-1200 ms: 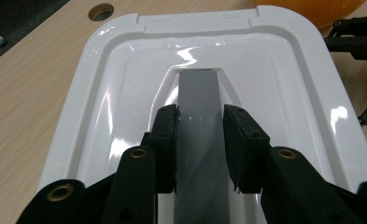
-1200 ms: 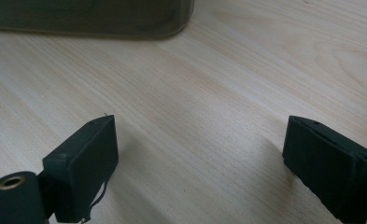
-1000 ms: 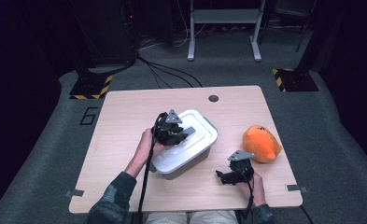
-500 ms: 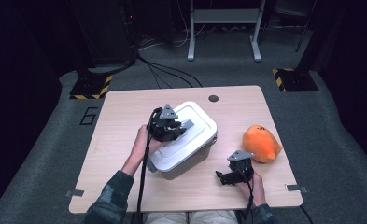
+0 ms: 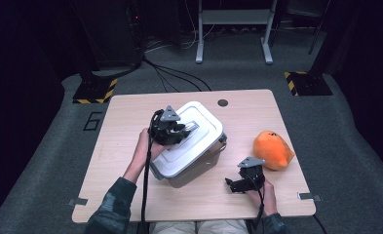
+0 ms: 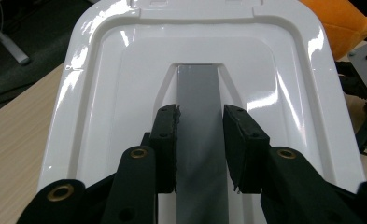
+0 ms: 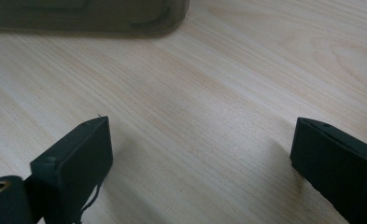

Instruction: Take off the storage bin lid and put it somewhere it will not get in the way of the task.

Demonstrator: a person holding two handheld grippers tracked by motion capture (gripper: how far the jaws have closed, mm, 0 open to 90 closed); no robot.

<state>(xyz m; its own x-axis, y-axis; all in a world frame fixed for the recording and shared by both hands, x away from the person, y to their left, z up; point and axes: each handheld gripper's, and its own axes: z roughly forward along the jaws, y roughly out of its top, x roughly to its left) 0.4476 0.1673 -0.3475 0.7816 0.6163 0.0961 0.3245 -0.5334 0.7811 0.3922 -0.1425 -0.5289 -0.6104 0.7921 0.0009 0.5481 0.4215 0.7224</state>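
Since a second ago: left gripper (image 6: pixel 200 144) clamped on grey handle (image 6: pixel 198 93), white-lidded bin (image 5: pixel 191 146) tilted up at table (image 5: pixel 130 141) centre. Right gripper (image 7: pixel 200 163) open, idle. Risk: handle slipping, bin dropping back. Count: one bin, one orange plush toy (image 5: pixel 273 148), two grippers.

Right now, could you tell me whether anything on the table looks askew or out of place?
Yes: the white lidded storage box sits skewed to the table edges and seems tilted, one end raised. The left gripper has its jaws around the grey handle on the lid. The orange plush toy lies undisturbed beside it.
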